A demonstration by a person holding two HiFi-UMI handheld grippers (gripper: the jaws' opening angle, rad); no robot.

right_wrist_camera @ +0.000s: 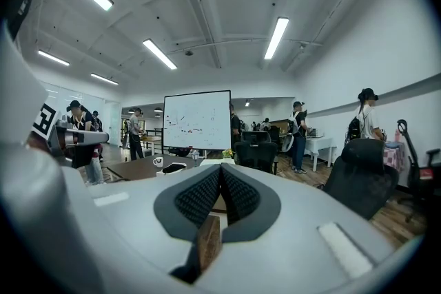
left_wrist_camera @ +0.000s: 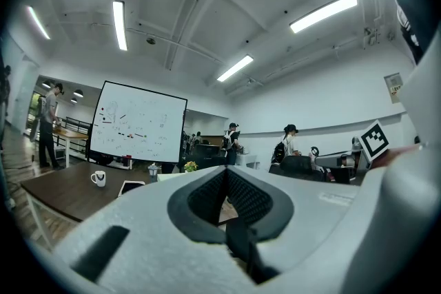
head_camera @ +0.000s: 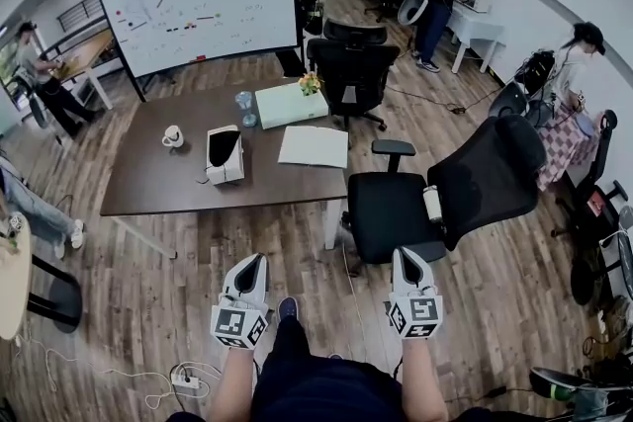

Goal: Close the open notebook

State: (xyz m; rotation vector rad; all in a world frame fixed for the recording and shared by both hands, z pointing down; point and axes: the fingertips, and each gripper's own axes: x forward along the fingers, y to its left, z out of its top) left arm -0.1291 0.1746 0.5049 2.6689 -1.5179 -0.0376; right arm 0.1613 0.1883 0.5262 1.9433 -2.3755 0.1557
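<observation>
The notebook (head_camera: 314,145) lies flat with white pages up on the right end of the dark brown table (head_camera: 158,178). Both grippers hang low near my legs, well short of the table. My left gripper (head_camera: 254,262) points at the table's near edge, its jaws meeting at the tip with nothing between them. My right gripper (head_camera: 406,257) is shut and empty too, just behind a black chair. In the left gripper view the closed left gripper (left_wrist_camera: 225,172) hides the notebook. The right gripper (right_wrist_camera: 220,167) covers it in the right gripper view as well.
A black office chair (head_camera: 465,183) stands between my right gripper and the table's right end; another chair (head_camera: 351,64) is behind the table. On the table are a white file holder (head_camera: 226,155), a mug (head_camera: 173,136), a glass (head_camera: 244,104) and a pale box (head_camera: 290,104). A power strip (head_camera: 185,378) lies on the floor.
</observation>
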